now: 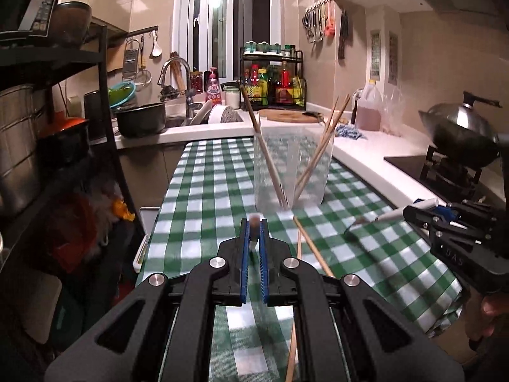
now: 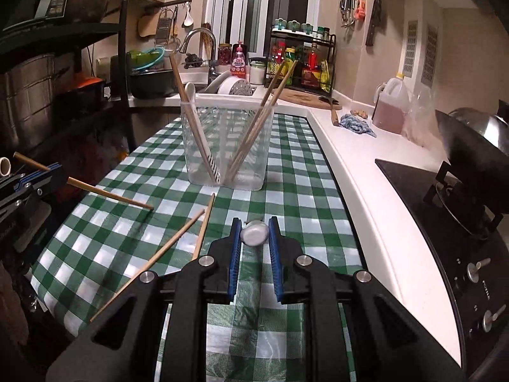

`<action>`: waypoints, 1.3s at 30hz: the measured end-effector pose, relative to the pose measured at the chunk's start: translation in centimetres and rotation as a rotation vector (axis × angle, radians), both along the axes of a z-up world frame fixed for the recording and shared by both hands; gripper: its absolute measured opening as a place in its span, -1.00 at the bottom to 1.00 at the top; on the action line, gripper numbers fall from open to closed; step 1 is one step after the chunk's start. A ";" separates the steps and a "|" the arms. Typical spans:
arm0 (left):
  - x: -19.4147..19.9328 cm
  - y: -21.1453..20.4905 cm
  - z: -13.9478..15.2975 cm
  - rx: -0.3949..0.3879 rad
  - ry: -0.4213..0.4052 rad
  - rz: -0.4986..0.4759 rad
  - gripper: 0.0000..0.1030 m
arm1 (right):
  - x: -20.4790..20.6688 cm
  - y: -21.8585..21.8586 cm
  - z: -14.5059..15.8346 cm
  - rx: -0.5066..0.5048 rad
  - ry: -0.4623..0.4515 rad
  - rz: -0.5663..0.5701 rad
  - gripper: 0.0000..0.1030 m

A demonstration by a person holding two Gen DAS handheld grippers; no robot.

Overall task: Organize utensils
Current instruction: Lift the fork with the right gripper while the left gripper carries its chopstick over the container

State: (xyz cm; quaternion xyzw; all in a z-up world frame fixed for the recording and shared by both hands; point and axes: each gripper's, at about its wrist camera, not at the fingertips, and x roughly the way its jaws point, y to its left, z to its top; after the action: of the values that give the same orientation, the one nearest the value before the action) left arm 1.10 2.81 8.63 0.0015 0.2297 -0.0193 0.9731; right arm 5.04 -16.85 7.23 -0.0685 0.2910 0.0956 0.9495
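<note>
Left tool (image 1: 254, 222) grips a chopstick (image 2: 108, 192); right tool (image 2: 253, 226) clamps what looks like a spoon (image 2: 254, 234), both near the holder (image 2: 227, 146) mid-counter.

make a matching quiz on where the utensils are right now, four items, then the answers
1 clear plastic utensil holder
2 two loose wooden chopsticks
3 lifted wooden chopstick
4 white long-handled spoon

A clamped in right gripper
B lying flat on green checked tablecloth
C standing upright, chopsticks leaning inside
D clamped in left gripper

Pairs: 1-C, 2-B, 3-D, 4-A
</note>
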 end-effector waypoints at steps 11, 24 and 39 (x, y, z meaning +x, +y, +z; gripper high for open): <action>3.4 1.0 4.1 -0.048 0.079 -0.021 -0.88 | 2.1 1.0 4.2 0.027 0.015 0.063 -0.67; 5.7 0.9 7.6 -0.069 0.180 -0.063 -0.88 | 3.7 1.3 8.4 0.060 0.024 0.093 -0.68; 9.0 2.2 16.0 -0.106 0.113 -0.132 -0.88 | 8.2 0.7 16.5 0.136 -0.031 0.123 -0.68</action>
State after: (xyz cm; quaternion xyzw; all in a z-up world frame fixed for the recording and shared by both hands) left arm 10.12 5.00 24.61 -0.0358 0.2823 -0.0957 0.9539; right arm 13.25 -16.15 23.75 -0.0232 0.2644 0.1723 0.9486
